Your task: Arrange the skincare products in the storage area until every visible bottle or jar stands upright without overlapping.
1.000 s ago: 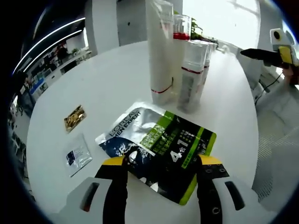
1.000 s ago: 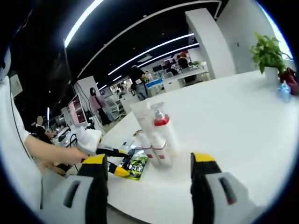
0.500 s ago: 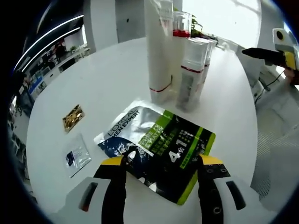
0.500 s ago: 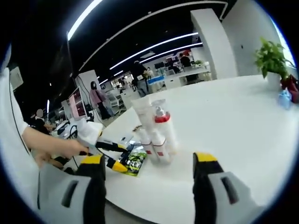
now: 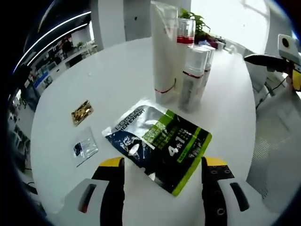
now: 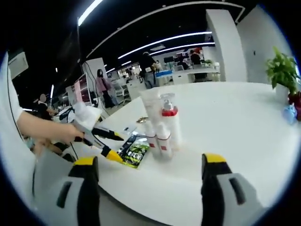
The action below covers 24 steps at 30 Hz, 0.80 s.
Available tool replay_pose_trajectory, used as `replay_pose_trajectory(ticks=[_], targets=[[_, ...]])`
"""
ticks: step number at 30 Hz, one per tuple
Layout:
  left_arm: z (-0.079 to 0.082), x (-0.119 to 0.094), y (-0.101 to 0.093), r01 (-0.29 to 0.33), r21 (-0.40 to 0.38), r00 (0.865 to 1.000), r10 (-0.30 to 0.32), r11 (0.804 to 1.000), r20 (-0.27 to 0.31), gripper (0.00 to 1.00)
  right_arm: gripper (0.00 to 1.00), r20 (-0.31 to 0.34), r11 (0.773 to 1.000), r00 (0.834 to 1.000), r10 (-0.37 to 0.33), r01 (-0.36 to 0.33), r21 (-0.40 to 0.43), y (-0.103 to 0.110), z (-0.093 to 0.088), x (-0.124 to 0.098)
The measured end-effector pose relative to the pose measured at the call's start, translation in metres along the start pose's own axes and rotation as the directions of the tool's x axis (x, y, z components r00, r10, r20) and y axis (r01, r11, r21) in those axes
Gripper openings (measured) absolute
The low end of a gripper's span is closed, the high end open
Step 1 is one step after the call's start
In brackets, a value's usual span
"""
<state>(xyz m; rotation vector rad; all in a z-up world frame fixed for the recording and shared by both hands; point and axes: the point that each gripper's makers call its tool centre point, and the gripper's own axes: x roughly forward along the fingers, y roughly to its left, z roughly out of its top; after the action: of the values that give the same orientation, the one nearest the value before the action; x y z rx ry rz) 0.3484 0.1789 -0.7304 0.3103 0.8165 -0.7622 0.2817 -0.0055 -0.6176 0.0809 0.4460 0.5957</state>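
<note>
A round white table (image 5: 117, 75) has bare surface far and to the left; its near edge runs just below the left gripper (image 5: 162, 165). That gripper's jaws are spread wide over the near end of a flat foil pouch (image 5: 157, 143), gripping nothing. Beyond stand a tall tube (image 5: 164, 52) and bottles (image 5: 190, 75), upright and close together. Two small sachets (image 5: 82, 129) lie left. The right gripper (image 6: 148, 165) hangs wide open, empty.

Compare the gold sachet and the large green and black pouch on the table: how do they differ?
The gold sachet is small and plain gold; the green and black pouch is far larger, with printed lettering. The pouch lies just ahead of the left gripper, whose jaws are open, while the sachet lies farther off to the side. Both lie flat on the white table.
</note>
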Motion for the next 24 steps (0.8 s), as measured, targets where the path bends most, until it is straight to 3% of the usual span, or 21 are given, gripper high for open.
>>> replay_pose_trajectory(ticks=[12,18,24], targets=[[-0.025,-0.033,-0.018,-0.001,-0.160,0.999,0.006,0.987,0.034,0.74,1.00,-0.006,0.999,0.999,0.037,-0.037,-0.031,0.008,0.000,-0.003],[-0.031,-0.057,-0.021,-0.034,-0.237,0.996,0.052,0.971,0.071,0.77,1.00,-0.012,0.998,0.999,0.046,-0.047,-0.030,0.009,0.000,-0.006],[-0.030,-0.079,-0.021,-0.072,-0.264,0.989,0.102,0.962,0.103,0.82,1.00,-0.016,0.998,0.998,0.054,-0.054,-0.023,0.009,0.000,-0.009]])
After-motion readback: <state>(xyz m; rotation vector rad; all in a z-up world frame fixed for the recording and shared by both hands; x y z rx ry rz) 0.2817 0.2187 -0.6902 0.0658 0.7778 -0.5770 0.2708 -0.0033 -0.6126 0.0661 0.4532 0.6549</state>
